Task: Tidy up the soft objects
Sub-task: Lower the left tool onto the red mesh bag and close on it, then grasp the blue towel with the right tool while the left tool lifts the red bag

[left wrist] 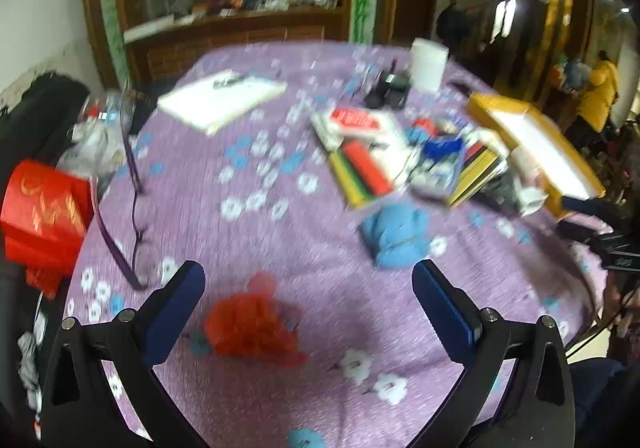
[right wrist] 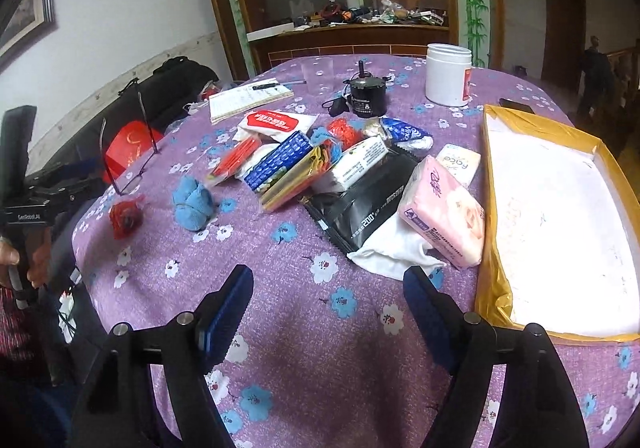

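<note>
Red fluffy soft ball is seen on the purple flower-print bench cloth, near edge, left part of the bench; left view is motion-blurred. Same ball is marked in the right view. Blue bundled soft cloth lies just right of it and slightly farther in, apart from it.

Left gripper: jaws spread wide, nothing pinched, held over the near bench edge with the red ball between and just below the blue pads. Right gripper: jaws spread wide, nothing pinched, held above bare cloth near the bench's near edge.

Mid-bench pile is noted: pink tissue pack resting partly on a white folded cloth, black flat pouch touching both, blue-and-white striped pack, red-and-white wipes packet, second red fluffy ball in the pile.

Right of the pile: open yellow cardboard box with white lining, pink pack just beside its left wall. Far side: white plastic jar, black cylindrical device, white notepad. Spectacles are seen at the left edge, red bag off the bench beyond them.
</note>
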`<state>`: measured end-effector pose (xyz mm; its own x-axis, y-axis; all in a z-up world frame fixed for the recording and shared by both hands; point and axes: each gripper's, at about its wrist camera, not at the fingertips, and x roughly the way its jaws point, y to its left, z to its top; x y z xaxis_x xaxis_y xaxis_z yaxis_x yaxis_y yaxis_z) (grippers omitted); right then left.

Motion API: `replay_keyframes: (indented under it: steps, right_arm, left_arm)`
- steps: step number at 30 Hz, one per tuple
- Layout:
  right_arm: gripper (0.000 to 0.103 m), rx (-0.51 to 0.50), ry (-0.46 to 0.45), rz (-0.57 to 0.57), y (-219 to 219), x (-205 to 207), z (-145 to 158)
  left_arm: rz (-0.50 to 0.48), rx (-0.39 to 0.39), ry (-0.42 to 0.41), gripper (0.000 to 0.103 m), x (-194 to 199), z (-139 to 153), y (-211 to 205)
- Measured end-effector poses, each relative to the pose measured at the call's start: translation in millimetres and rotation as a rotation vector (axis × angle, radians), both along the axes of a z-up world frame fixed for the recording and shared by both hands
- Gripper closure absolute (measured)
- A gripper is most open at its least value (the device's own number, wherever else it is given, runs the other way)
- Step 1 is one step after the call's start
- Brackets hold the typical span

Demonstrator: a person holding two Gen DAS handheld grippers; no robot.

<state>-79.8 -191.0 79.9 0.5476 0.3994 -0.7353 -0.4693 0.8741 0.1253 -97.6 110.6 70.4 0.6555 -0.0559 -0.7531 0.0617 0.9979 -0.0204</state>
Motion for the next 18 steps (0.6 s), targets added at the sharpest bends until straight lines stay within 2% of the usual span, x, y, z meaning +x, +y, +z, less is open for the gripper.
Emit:
replay_keyframes:
  steps: [3,8,11,13,14,16,18]
  right_arm:
    - [0.024,-0.001,-0.005,-0.006,-2,0,1]
    - [0.024,0.009,0.008,0.006,-2,0,-2]
    - [0.024,0.014,0.018,0.016,2,0,-3]
    - [0.024,0.010,0.018,0.027,5,-1,-3]
    - [0.024,0.006,0.017,0.032,7,-1,-3]
    - [0.024,0.002,0.019,0.048,14,-3,-4]
    - [0.024,-0.003,0.022,0.062,19,-4,-4]
  left_arm:
    - [-0.039,0.039,0.047,0.000,-1,-7,-3]
    - [-0.062,0.061,0.074,0.001,-5,-16,2]
    - [-0.057,0.050,0.096,0.015,-2,-27,9]
    - [-0.042,0.039,0.098,0.021,1,-34,15]
    - [-0.028,0.037,0.109,0.031,4,-41,19]
    - [-0.003,0.072,0.098,0.038,4,-45,21]
    - [0.005,0.076,0.093,0.046,4,-48,26]
